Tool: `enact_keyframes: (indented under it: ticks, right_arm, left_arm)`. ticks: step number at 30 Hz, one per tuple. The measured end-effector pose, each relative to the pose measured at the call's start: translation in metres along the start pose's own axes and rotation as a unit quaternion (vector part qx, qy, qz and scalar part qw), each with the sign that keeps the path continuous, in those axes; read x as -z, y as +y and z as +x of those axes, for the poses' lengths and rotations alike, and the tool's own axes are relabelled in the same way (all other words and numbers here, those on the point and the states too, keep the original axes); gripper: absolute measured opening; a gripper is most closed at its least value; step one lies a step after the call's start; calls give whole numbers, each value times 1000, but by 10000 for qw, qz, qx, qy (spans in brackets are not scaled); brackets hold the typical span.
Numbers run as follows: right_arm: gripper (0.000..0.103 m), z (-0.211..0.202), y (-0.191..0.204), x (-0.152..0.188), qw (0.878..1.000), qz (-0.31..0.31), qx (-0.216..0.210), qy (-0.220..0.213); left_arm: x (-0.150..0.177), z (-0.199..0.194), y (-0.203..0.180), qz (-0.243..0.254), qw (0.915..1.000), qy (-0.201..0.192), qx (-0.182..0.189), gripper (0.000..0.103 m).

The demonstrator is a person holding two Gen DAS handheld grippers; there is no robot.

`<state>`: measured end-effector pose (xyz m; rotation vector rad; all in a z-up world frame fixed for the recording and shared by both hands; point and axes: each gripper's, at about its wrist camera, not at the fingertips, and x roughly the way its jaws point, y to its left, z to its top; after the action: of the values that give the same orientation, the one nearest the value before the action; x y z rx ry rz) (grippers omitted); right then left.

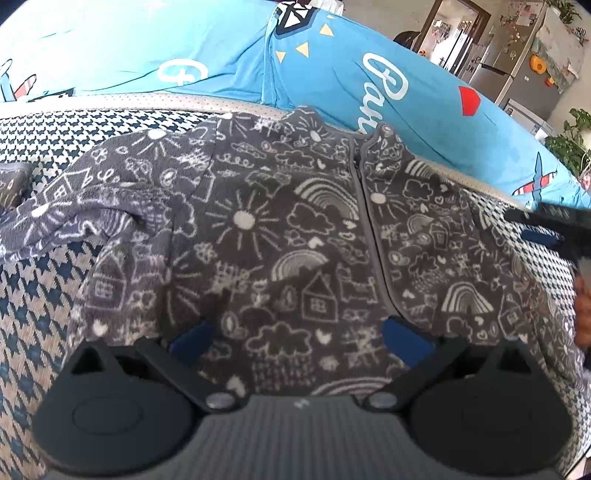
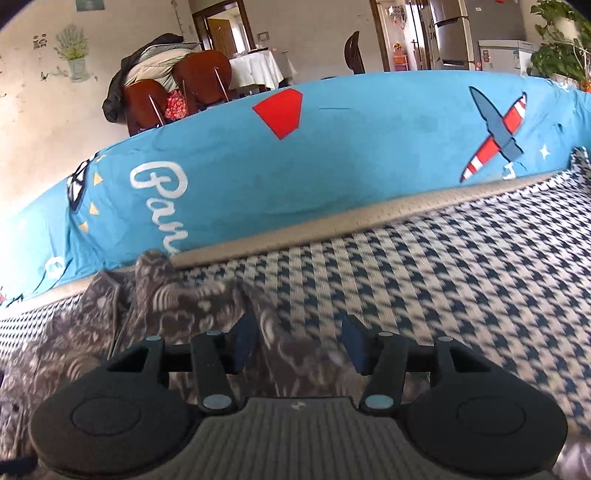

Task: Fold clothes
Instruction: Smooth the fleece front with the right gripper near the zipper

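Living room, daylight: chairs point(image 2: 192, 88) and a fridge point(image 2: 452, 31) stand behind a sofa draped in a blue sheet point(image 2: 332, 162) printed with planes. The work surface is the sofa seat under a houndstooth cover point(image 2: 461, 280).

The garment is a grey fleece jacket point(image 1: 295, 229) with white doodle print. It lies front up on the cover, zip point(image 1: 365, 221) closed and collar toward the blue sheet. The body lies fairly flat. The sleeve on the picture's left is bunched and trails off toward the edge of the left wrist view; the opposite side runs out of view at the right edge.

Left gripper point(image 1: 299, 338): jaws spread wide over the lower hem of the jacket, pads apart with cloth between and beneath them. No pinch is visible; I judge it open and holding nothing.

Right gripper point(image 2: 299, 343): jaws part open above the jacket's right edge, where the fleece meets bare cover. The frame is smeared here. Blurred fleece shows between the pads, but they do not appear to press on it; I judge it not gripping.

Step in hand, as a judgement: the jacket is spread and no fold is made yet. This reads as the laying-out and smoothing stage, or the approach to the first side fold.

The next move calls for a firm pinch on the side edge or sleeve, the hem held steady, and the side brought across toward the zip without dragging the body.
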<state>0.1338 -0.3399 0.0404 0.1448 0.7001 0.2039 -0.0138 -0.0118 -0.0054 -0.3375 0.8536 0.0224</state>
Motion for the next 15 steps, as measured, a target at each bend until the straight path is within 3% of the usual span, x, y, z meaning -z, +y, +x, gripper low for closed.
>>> enact_keyframes:
  ticks: [10,15]
  right_arm:
    - [52,-46,36,42,9917,232,-1207,368]
    - [52,-43,49,64,9915,66,-1032,791]
  left_arm:
    - [4,-4,-3,196,9994,-104,-251,103]
    - [5,-4,2,205,9991,-95,-348,103]
